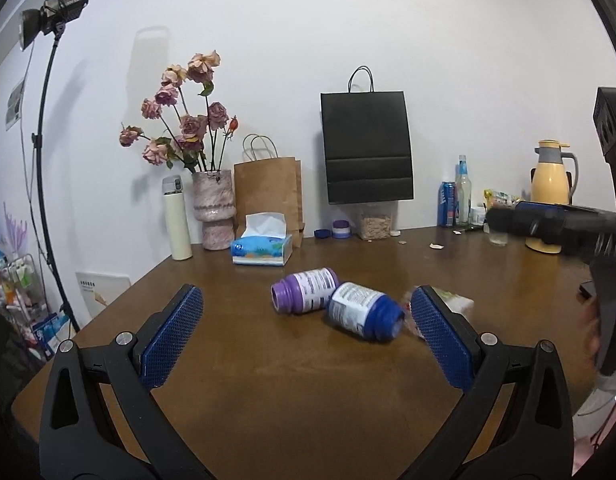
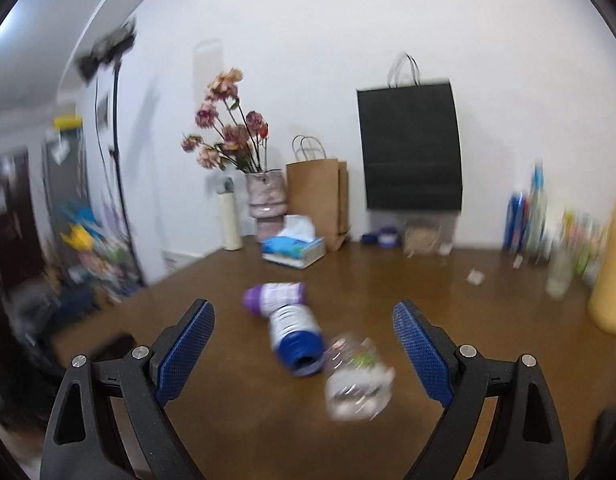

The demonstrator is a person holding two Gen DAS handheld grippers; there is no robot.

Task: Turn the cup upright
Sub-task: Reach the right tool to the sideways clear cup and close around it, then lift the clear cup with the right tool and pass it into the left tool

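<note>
The right hand-held gripper (image 2: pixel 304 350) is spread wide, nothing gripped. The clear cup (image 2: pixel 357 376) is seen lying on its side at five o'clock of the blue bottle (image 2: pixel 296 336), touching it, on the worktop (image 2: pixel 467 320). It should be clamped across its wall, then rotated upright, clear of the bottle. The left hand-held gripper (image 1: pixel 306 332) is likewise spread, empty.

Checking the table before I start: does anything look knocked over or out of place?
Yes. A purple bottle, a blue bottle and a clear cup lie on their sides mid-table. Both tongs, left and right, are open, holding nothing.
</note>
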